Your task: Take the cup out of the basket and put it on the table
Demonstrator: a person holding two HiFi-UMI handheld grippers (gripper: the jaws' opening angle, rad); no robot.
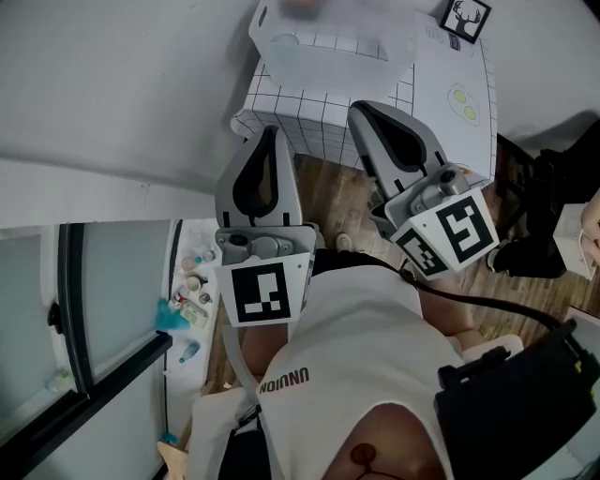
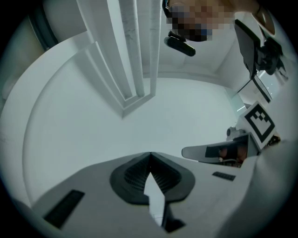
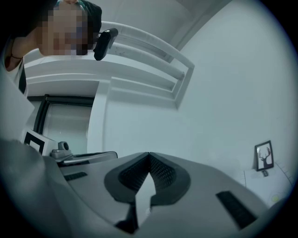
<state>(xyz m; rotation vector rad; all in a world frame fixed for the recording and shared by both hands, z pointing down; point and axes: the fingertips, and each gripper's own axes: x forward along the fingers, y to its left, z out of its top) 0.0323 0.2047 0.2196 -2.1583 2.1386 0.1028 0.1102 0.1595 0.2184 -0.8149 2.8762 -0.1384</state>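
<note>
A translucent white basket (image 1: 323,47) stands on the table with the checked cloth (image 1: 309,117) at the top of the head view. I cannot make out a cup in it. Both grippers are held close to the person's chest, short of the table. My left gripper (image 1: 272,131) (image 2: 150,154) is shut with nothing between its pads and points at a bare white wall. My right gripper (image 1: 361,111) (image 3: 149,154) is also shut and empty, and it points at the wall and ceiling trim. Each gripper shows at the edge of the other's view.
A small framed deer picture (image 1: 466,19) (image 3: 264,156) stands at the table's far right corner, with two pale green ovals (image 1: 463,103) on the cloth near it. Bottles and small items (image 1: 192,291) lie on the floor by a glass door. Black equipment (image 1: 525,394) sits lower right.
</note>
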